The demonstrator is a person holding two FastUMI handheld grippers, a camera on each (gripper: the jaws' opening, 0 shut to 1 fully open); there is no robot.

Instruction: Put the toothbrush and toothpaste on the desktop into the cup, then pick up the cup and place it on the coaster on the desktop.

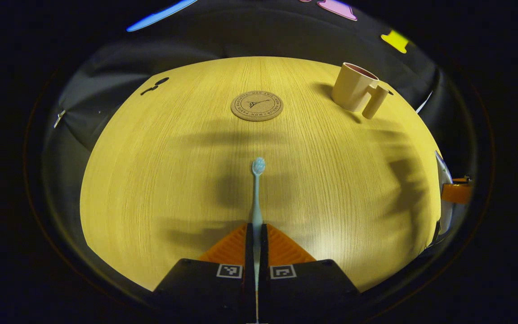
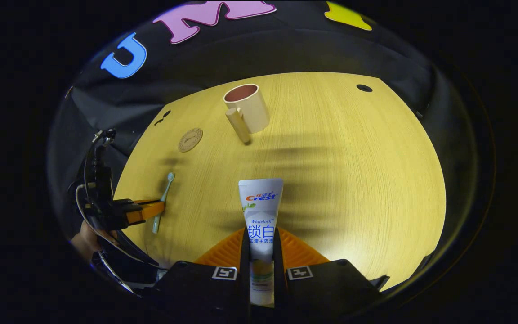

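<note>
Beyond both grippers, the cup [image 2: 246,108] stands ahead: left gripper [image 1: 256,243] pinches the toothbrush [image 1: 257,189], right gripper [image 2: 261,252] the toothpaste [image 2: 260,211], both pointing forward.

The right gripper [image 2: 261,252] clamps the toothpaste [image 2: 260,216] above the desktop [image 2: 353,180], cup [image 2: 247,108] beyond.

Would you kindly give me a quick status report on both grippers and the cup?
Left gripper shut on toothbrush. Right gripper shut on toothpaste. Cup upright, empty, off the coaster. Path to cup clear.
</note>
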